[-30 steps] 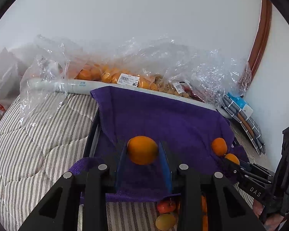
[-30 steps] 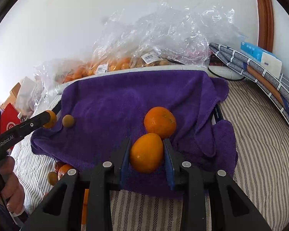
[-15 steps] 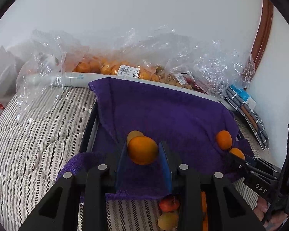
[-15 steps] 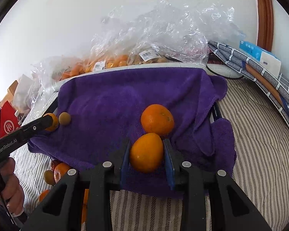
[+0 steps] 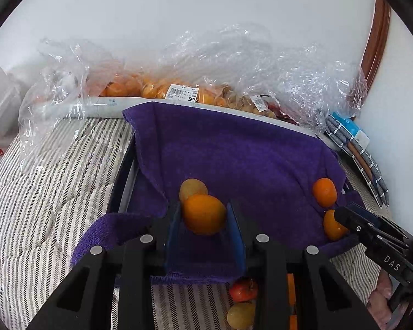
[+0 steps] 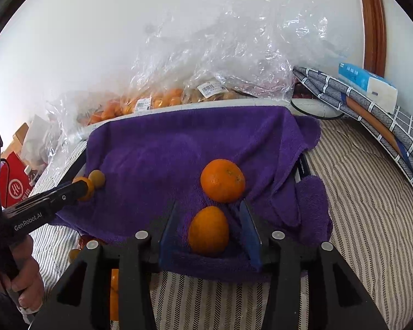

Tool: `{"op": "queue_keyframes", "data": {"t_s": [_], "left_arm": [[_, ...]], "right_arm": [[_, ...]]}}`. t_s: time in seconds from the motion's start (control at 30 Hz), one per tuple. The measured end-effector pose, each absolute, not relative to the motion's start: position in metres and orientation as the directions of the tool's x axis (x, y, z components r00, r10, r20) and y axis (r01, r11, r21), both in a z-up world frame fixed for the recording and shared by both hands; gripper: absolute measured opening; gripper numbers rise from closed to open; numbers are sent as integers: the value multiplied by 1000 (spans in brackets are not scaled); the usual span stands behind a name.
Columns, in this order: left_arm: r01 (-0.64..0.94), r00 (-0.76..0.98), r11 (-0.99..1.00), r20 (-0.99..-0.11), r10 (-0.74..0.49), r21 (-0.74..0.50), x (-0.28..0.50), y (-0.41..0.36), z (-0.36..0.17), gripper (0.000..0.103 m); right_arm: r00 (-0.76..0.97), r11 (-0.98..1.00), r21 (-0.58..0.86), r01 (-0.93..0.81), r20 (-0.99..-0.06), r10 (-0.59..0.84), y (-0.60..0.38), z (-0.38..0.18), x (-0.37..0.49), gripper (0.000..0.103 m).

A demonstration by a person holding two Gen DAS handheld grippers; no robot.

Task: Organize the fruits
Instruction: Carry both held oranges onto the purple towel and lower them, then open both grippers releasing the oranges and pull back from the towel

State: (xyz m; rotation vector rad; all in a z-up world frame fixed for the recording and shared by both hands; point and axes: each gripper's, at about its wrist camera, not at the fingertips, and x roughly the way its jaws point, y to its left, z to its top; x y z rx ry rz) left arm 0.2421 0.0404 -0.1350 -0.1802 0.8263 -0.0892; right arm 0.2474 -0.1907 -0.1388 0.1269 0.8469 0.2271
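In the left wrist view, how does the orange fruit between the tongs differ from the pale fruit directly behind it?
The orange fruit is deep orange; the pale fruit is dull yellow. The orange fruit is clamped in the left tongs, while the pale fruit lies free on the purple towel. The orange fruit partly hides the pale fruit. Both are round.

A towel [image 6: 179,151] lies spread over a tray on the bed [image 6: 358,220]. On it, near the right edge, one orange [image 6: 222,180] sits just behind another orange [image 6: 208,230], which lies between the right claw [image 6: 209,231] fingers. Toward the left edge a small fruit [image 5: 192,188] sits just behind the orange [image 5: 204,214] in the left claw [image 5: 205,216]. Bags of fruit [image 6: 162,99] line the wall behind the towel
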Motion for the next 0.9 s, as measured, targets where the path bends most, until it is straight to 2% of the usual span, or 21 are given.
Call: {"op": "queue_keyframes", "data": {"t_s": [0.27,0.9], "left_arm": [[28,687,983,-710,-151,-182,239,36,-132,32],[-11,743,986,-661,-102,-165,228,39,-120,32]], "right_arm": [[675,971,187,-152,-698,240,-189,-130,242,54],[724,978,177,-113,-659,203,-192,-121,235,55]]}}
